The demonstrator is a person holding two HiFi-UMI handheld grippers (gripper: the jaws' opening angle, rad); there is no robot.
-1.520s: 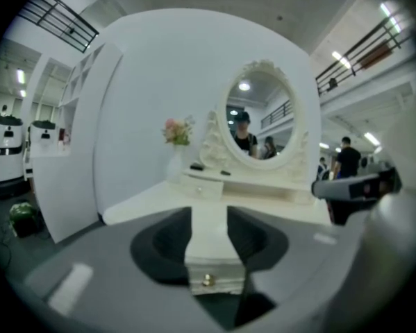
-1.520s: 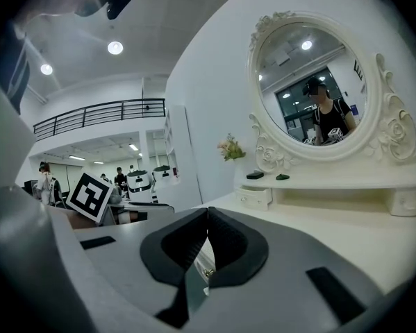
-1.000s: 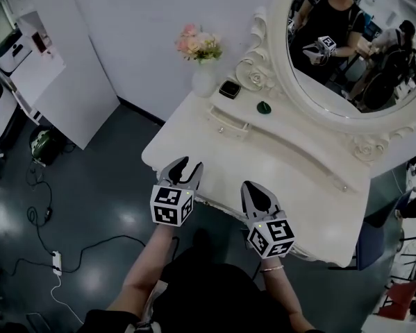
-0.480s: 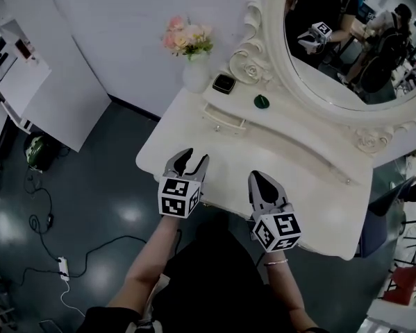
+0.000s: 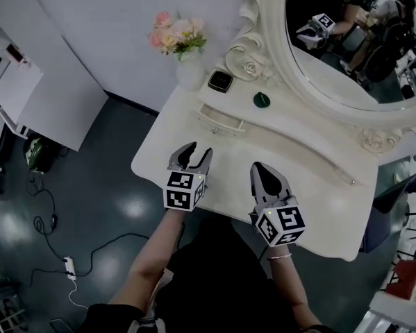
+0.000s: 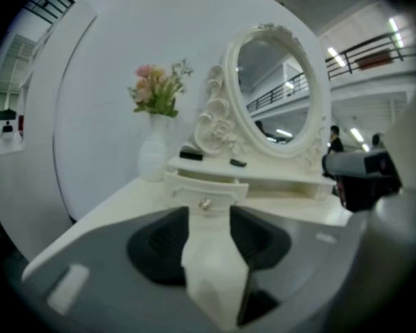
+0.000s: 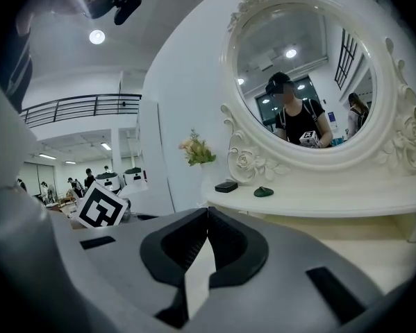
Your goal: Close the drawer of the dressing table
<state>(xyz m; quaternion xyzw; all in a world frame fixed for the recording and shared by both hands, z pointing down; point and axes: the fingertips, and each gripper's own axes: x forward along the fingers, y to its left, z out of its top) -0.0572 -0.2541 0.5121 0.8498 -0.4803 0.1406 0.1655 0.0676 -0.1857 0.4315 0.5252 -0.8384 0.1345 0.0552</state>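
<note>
The white dressing table [image 5: 301, 168] has a small drawer [image 5: 220, 121] under its raised shelf, pulled out a little, with a round knob [image 6: 205, 203]. My left gripper [image 5: 194, 151] hovers over the table top just short of the drawer and points straight at it [image 6: 208, 186]. Its jaws have just been opening and stand open with nothing between them [image 6: 209, 215]. To its right, my right gripper [image 5: 260, 168] is over the table's front part, its jaws shut and empty [image 7: 208, 211], apart from the drawer.
A vase of pink flowers [image 5: 183, 54], a black box [image 5: 220, 82] and a small green thing [image 5: 262, 100] sit on the shelf below the oval mirror [image 5: 346, 40]. A cable and power strip [image 5: 70, 266] lie on the dark floor at left.
Both grippers have moved forward from the table's front edge to over its top, towards the drawer. The left jaws look a little wider apart.
</note>
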